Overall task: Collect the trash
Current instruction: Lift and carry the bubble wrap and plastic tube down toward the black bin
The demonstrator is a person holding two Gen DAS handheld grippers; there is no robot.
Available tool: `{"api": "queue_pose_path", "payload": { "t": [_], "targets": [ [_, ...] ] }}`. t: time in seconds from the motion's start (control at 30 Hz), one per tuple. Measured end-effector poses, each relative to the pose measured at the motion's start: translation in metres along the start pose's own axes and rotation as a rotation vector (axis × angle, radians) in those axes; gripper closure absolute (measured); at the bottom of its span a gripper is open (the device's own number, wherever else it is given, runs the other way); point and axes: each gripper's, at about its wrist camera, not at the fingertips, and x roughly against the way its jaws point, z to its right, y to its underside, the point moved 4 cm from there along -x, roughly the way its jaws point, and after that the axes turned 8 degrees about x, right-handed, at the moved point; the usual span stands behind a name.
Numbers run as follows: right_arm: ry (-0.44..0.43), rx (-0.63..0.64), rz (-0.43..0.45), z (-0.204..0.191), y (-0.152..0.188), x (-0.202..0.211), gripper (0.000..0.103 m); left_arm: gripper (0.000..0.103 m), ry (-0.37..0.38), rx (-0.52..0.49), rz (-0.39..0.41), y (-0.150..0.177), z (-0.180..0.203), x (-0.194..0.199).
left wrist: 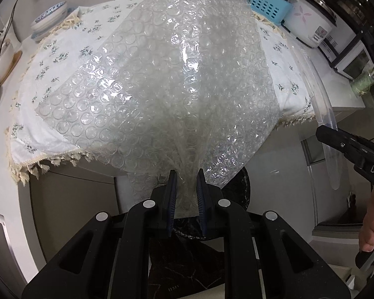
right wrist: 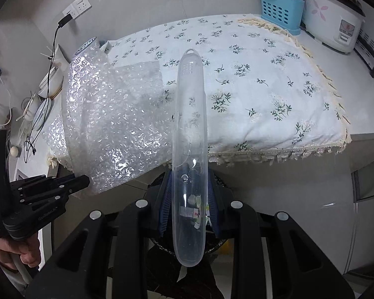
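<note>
A large sheet of clear bubble wrap (left wrist: 167, 79) hangs from my left gripper (left wrist: 186, 174), which is shut on its bunched lower end. The sheet drapes off the front edge of the floral tablecloth (left wrist: 59, 49). From the right wrist view the same bubble wrap (right wrist: 112, 124) shows at the left, with the left gripper (right wrist: 84, 182) at its lower corner. My right gripper (right wrist: 189, 189) is shut on a long clear plastic case (right wrist: 190, 124) that stands up along the fingers. That case (left wrist: 332, 164) also appears at the right of the left wrist view. Below both grippers is a black bin bag (left wrist: 236, 194).
On the counter's far right stand a blue perforated basket (right wrist: 281, 10) and a white rice cooker (right wrist: 334, 17). Bowls (left wrist: 51, 17) sit at the far left, with a black cable (right wrist: 49, 74) from a wall socket. A person's hand (right wrist: 15, 249) holds the left gripper's handle.
</note>
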Motion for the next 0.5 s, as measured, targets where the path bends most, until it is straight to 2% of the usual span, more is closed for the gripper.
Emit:
{"api": "queue_pose_path", "payload": {
  "t": [0.5],
  "targets": [
    [0.009,0.016,-0.034,0.006,0.053,-0.008,0.077,0.088,0.02,-0.005,-0.067,0.055,0.008,-0.025]
  ]
}}
